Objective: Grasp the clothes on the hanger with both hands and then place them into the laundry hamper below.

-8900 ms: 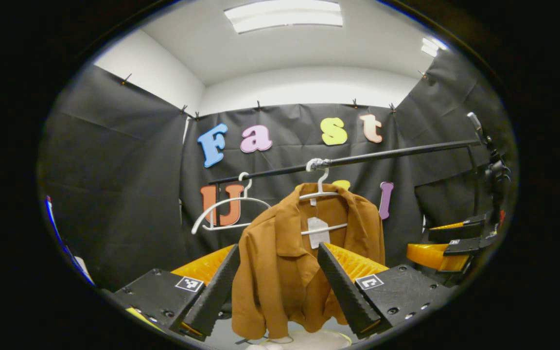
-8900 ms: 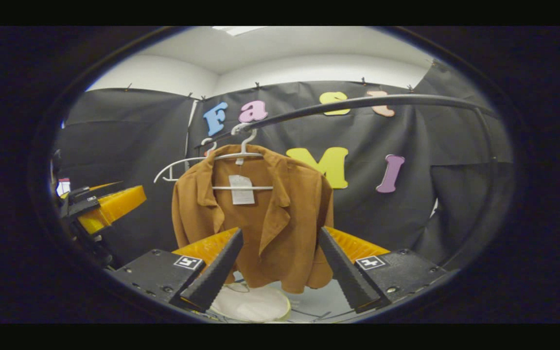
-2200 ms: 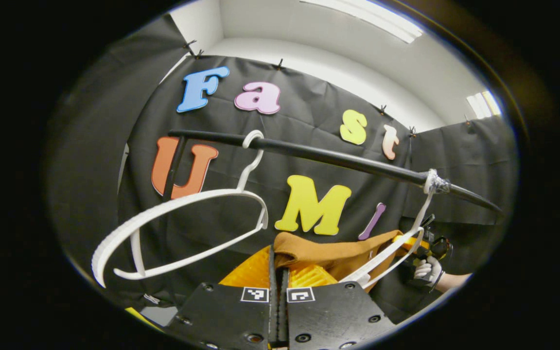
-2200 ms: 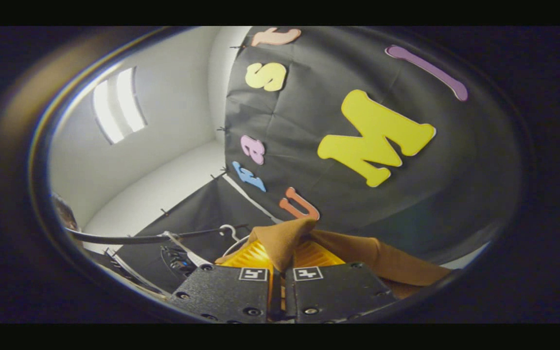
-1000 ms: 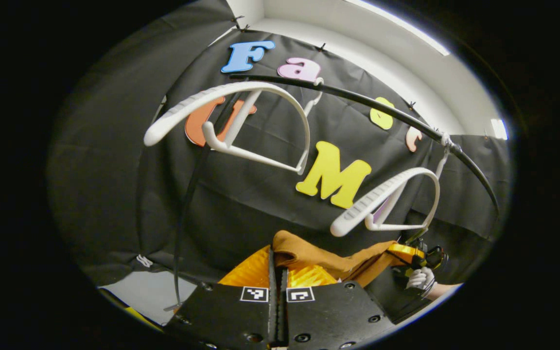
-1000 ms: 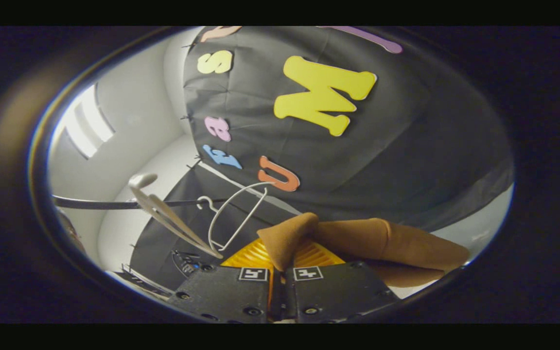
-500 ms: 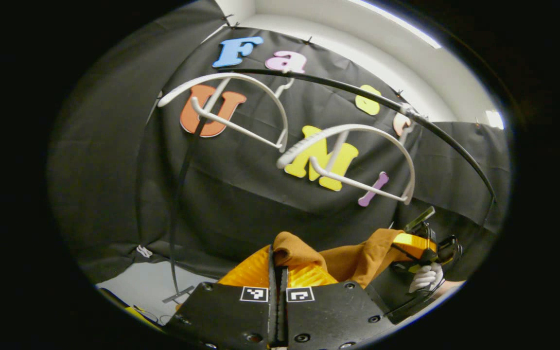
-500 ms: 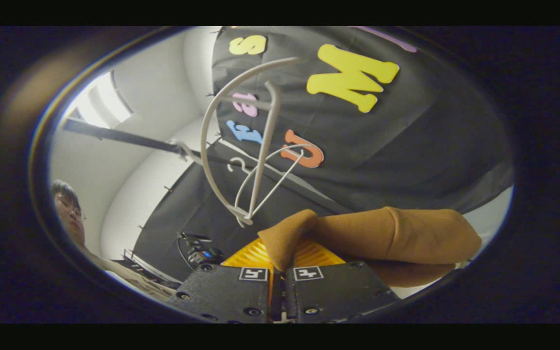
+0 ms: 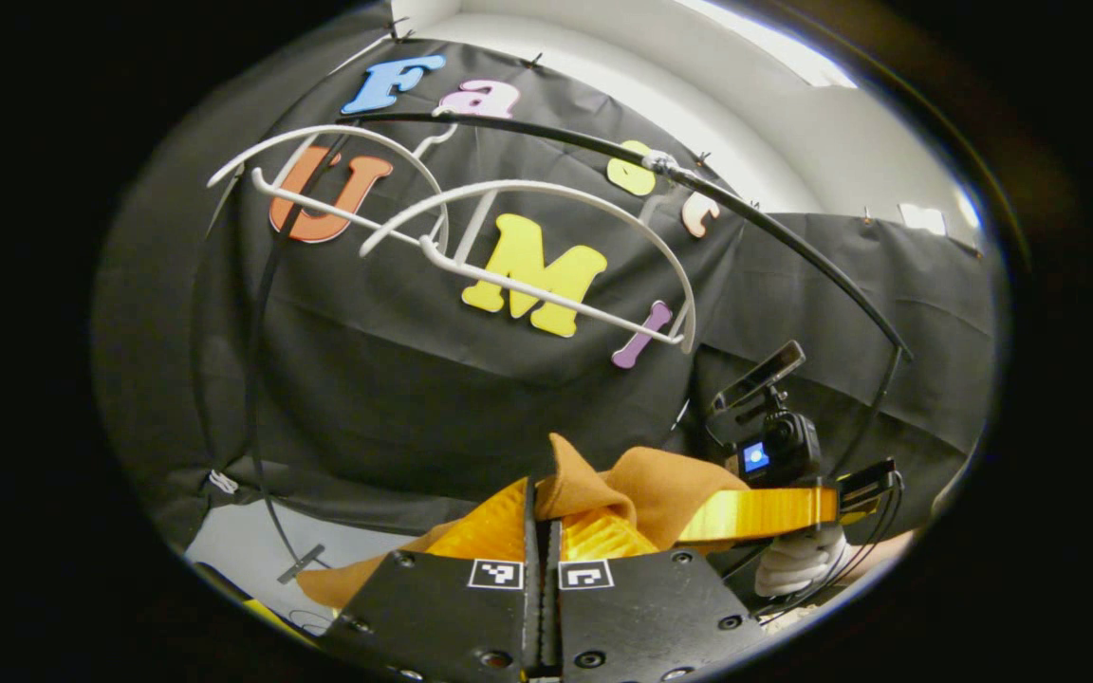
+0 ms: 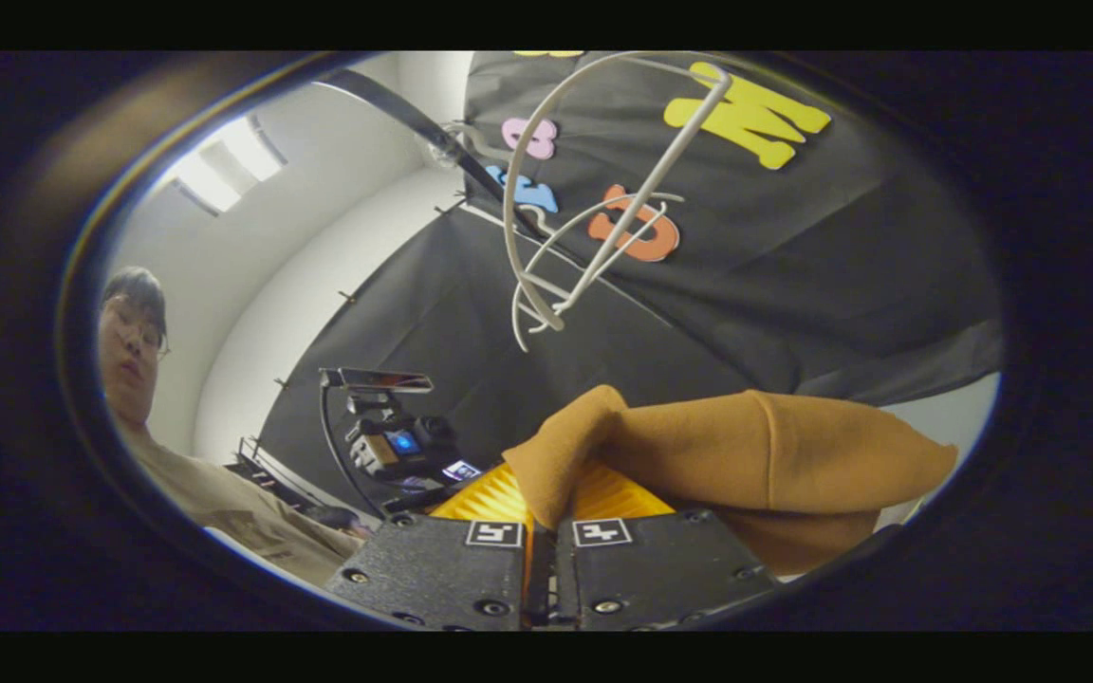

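Brown jacket (image 9: 646, 479) off the white hanger (image 9: 546, 242), slung well below it between both grippers. Left gripper (image 9: 543, 531) clenched on a bunched fold of the cloth; right gripper (image 10: 540, 531) likewise pinched on another fold (image 10: 565, 446), the rest bulging off beside it as a soft, rounded roll. Long axis of the garment running gripper to gripper, roughly level. Matte, suede-like weave, limp, heavy in drape. Hanger of ribbed curved plastic, bare, hooked on the thin black rail (image 9: 774, 232) above. Hamper out of sight, judged straight below the hanger: next move probably downward for both together, neither clearly nearer.
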`<action>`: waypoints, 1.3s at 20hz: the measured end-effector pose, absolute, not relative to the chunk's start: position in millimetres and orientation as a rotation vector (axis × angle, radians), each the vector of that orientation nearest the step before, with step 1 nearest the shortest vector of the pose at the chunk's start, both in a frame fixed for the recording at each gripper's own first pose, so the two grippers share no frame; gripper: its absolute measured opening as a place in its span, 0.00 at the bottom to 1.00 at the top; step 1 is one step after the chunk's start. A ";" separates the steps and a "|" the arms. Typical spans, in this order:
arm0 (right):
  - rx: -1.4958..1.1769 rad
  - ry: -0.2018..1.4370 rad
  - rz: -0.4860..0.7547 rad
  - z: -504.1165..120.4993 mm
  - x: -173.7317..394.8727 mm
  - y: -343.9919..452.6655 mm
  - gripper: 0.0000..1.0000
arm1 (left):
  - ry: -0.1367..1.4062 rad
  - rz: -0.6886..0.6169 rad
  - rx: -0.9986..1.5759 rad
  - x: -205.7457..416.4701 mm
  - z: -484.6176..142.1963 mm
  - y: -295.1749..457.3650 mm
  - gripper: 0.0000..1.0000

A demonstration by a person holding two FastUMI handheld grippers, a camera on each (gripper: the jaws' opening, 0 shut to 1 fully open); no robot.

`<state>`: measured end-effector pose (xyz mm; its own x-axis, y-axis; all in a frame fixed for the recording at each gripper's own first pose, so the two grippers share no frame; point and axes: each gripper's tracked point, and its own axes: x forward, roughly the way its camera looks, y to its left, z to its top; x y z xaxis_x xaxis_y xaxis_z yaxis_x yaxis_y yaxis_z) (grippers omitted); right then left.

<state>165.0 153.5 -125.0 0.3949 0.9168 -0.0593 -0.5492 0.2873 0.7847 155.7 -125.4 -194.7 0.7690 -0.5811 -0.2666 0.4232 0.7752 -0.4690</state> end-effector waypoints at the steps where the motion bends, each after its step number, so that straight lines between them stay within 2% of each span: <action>1: 0.763 0.585 1.027 -138.4 166.7 151.8 0.06 | 0.435 -0.558 -0.392 149.5 -210.4 -124.6 0.05; 3: 0.763 0.656 0.962 -182.6 171.8 147.8 0.06 | 0.500 -0.549 -0.399 138.3 -250.8 -124.2 0.05; 4: 0.743 0.695 0.918 -206.9 175.2 144.7 0.07 | 0.546 -0.549 -0.418 132.3 -275.3 -127.4 0.00; 5: 0.729 0.728 0.863 -228.8 180.9 140.3 0.05 | 0.590 -0.529 -0.428 133.1 -303.8 -127.3 0.05; 6: 0.705 0.775 0.811 -255.6 184.2 135.2 0.06 | 0.644 -0.510 -0.439 132.9 -336.1 -130.4 0.00; 10: 0.543 0.944 0.584 -360.4 195.8 109.7 0.07 | 0.864 -0.411 -0.430 123.6 -434.0 -139.9 0.00; 13: 0.444 1.083 0.459 -422.0 187.5 95.6 0.06 | 1.022 -0.358 -0.368 104.2 -487.4 -147.9 0.00; 17: 0.380 1.225 0.279 -449.4 178.0 87.1 0.06 | 1.184 -0.279 -0.230 82.0 -510.4 -146.3 0.00; 20: 0.315 1.273 0.228 -455.2 171.0 84.3 0.06 | 1.242 -0.265 -0.183 73.0 -493.6 -148.1 0.00; 24: 0.284 1.245 0.196 -455.5 178.0 80.3 0.09 | 1.228 -0.243 -0.073 71.8 -495.2 -137.1 0.00; 25: 0.272 1.220 0.193 -452.5 182.6 78.5 0.12 | 1.218 -0.226 -0.033 70.8 -498.0 -129.2 0.00; 26: 0.250 1.191 0.179 -449.3 191.5 75.6 0.30 | 1.208 -0.226 -0.011 72.4 -500.2 -126.5 0.01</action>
<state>191.5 75.6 -449.3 0.3620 0.2679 -0.8929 -0.0060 0.9585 0.2851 72.4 -126.5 -500.2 0.3352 -0.1788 -0.9250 0.1671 0.9775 -0.1285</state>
